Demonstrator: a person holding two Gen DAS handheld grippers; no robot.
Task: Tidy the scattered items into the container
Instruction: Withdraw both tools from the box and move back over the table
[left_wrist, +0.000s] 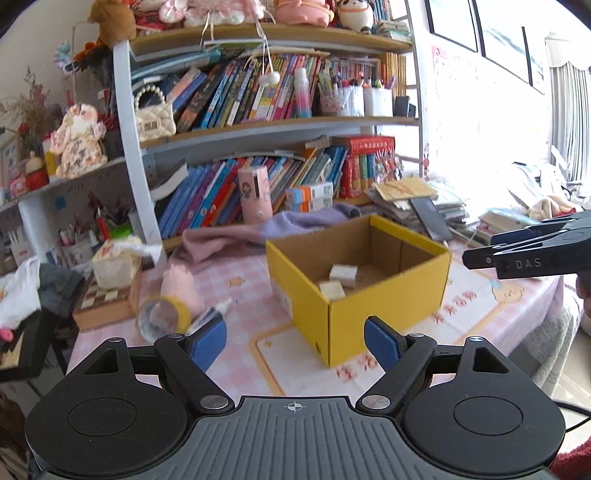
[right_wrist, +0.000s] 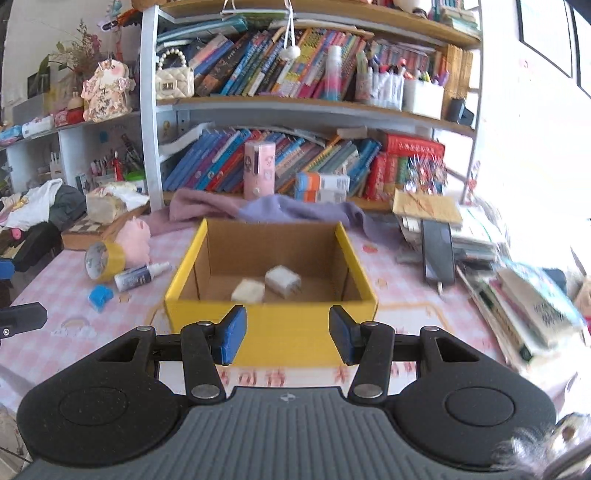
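A yellow cardboard box (right_wrist: 269, 321) stands open on the pink checked tablecloth and holds two white charger blocks (right_wrist: 282, 281); the box also shows in the left wrist view (left_wrist: 354, 325). Left of the box lie a yellow tape roll (right_wrist: 99, 260), a small glue bottle (right_wrist: 138, 277), a blue sharpener (right_wrist: 100, 297) and a pink plush pig (right_wrist: 135, 238). My right gripper (right_wrist: 283, 334) is open and empty just before the box's near wall. My left gripper (left_wrist: 294, 341) is open and empty, near the box's front corner, with the tape roll (left_wrist: 162, 317) and bottle (left_wrist: 212, 314) ahead to its left.
A bookshelf (right_wrist: 295, 103) stands behind the table. Purple and pink cloths (right_wrist: 280, 210) lie behind the box. A stack of books and papers with a phone (right_wrist: 439, 251) fills the right side. A tissue box on a chessboard case (right_wrist: 99, 218) sits at the left.
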